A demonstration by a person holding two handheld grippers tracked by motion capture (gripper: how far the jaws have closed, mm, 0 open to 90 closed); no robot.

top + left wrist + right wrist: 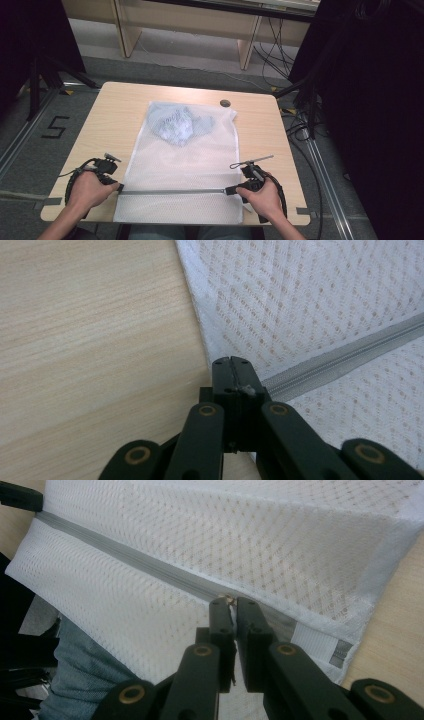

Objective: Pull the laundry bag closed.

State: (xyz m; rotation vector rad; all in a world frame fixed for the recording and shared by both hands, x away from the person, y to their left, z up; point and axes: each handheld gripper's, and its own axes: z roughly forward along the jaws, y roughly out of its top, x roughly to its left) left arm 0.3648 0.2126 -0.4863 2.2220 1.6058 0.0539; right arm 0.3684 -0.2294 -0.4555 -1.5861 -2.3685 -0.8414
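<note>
A white mesh bag (pixel 180 165) lies flat on the wooden table (pixel 115 115), with a bunched light-blue garment (pixel 177 125) inside its far end. A grey zipper (pixel 170 191) runs across the bag's near end. My left gripper (pixel 120 187) is shut on the bag's left edge where the zipper (pixel 345 352) ends; its jaws (pixel 231 361) meet tip to tip. My right gripper (pixel 227 190) is shut on the small metal zipper pull near the zipper's right end, with its jaws (pixel 233 602) pressed together over the grey tape (pixel 125 555).
A small dark round disc (pixel 225 103) sits on the table beyond the bag's far right corner. The bag's near edge overhangs the table front above the person's jeans (pixel 80 670). Bare wood lies left and right of the bag. Cables trail on the floor at right.
</note>
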